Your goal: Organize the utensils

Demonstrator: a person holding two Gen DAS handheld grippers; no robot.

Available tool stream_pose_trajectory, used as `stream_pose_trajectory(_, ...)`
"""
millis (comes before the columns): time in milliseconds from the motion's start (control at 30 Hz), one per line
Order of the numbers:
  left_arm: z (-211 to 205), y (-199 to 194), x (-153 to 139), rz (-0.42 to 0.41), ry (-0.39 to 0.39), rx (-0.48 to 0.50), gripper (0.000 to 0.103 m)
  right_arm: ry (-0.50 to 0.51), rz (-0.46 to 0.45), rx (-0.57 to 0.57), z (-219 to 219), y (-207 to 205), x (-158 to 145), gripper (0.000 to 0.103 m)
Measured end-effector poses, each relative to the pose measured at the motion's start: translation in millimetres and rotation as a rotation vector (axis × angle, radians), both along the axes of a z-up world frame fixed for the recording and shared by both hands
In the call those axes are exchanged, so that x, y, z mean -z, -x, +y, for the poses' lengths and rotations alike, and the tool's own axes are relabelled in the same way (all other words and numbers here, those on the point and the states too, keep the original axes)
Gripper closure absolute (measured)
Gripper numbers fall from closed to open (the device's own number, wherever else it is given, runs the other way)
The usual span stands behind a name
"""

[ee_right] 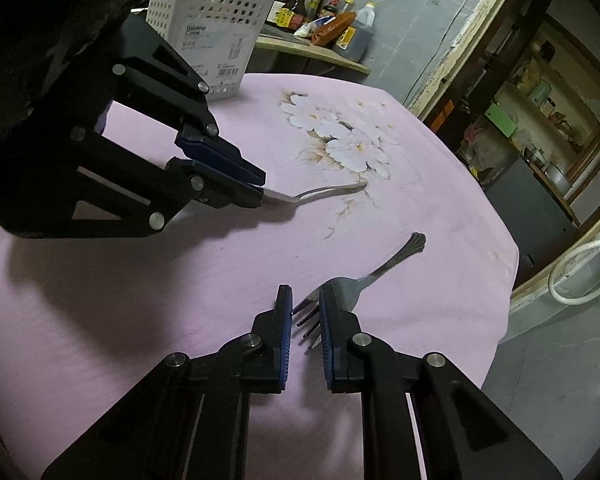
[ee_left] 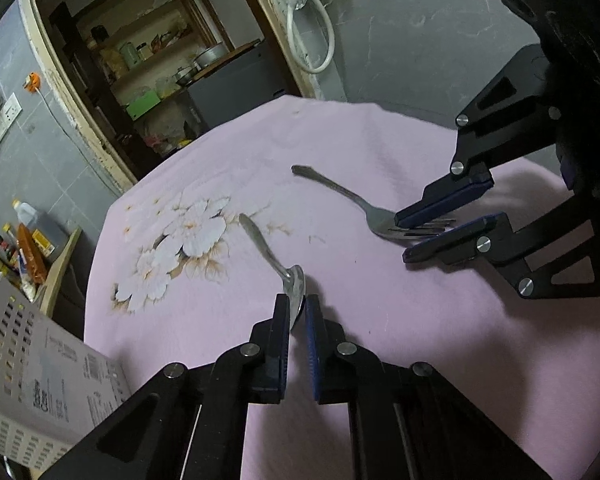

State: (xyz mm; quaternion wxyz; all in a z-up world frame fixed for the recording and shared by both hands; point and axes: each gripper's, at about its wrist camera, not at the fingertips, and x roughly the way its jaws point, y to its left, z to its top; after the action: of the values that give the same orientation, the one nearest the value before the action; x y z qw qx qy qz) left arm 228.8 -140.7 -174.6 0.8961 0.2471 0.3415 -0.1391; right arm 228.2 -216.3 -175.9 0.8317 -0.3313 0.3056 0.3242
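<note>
Clamping the spoon by its bowl, the left gripper has its fingers pressed together on it, handle pointing toward eleven o'clock over the pink cloth. At about three o'clock from it the right gripper has its pads nearly together around the tines of the fork (whether they truly pinch it I cannot tell). A white caddy stands at the cloth's far edge.
</note>
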Motion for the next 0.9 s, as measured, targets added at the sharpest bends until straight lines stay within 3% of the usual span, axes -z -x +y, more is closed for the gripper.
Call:
stream_pose_trajectory(200, 10, -3, -7, -0.012, 0.072, -0.005, 0.098, -0.025, -0.008, 0.015, -5, -2, -8, 0.095)
stream_pose_trajectory(600, 13, -1, -17, -0.034, 0.131, -0.006, 0.100, -0.111, -0.021, 0.085, -18, -9, -28, 0.099)
stream_pose_trajectory(900, 39, -12, -61, 0.008, 0.356, -0.116, 0.100, -0.417, 0.136, 0.310, -55, -52, -73, 0.101)
